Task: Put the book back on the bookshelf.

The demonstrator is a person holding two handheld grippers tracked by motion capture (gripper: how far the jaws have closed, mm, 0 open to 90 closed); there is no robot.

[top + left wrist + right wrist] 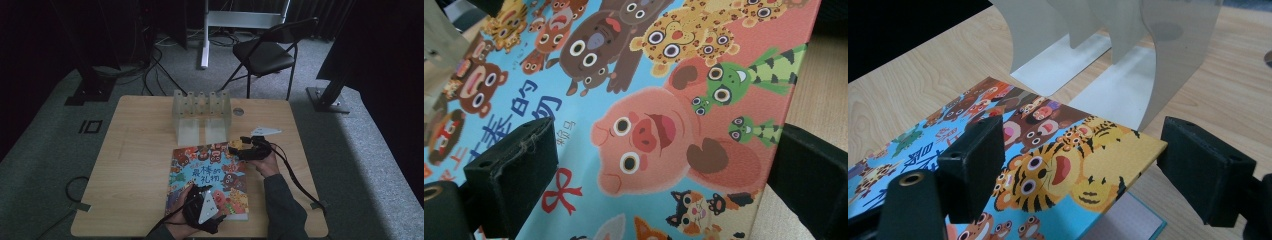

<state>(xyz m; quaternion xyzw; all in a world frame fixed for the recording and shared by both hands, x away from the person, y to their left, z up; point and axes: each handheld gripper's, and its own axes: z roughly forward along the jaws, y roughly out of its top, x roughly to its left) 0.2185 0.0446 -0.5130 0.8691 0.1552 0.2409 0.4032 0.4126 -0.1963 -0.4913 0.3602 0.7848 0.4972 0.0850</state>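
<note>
From the high view, the picture book (210, 177) lies flat on the table (135, 170), left gripper (202, 202) at its near edge, right gripper (245, 147) at its far right corner. In the left gripper view, spread jaws straddle the book's edge. In the right gripper view, the lifted corner sits between open jaws, near the clear rack (1128, 45).

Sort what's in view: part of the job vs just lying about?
In the job:
- picture book
- left claw, open over the book's near end
- right claw, open at the book's far corner
- clear book stand, just beyond the book

Lying about:
- folding chair
- floor cables
</note>
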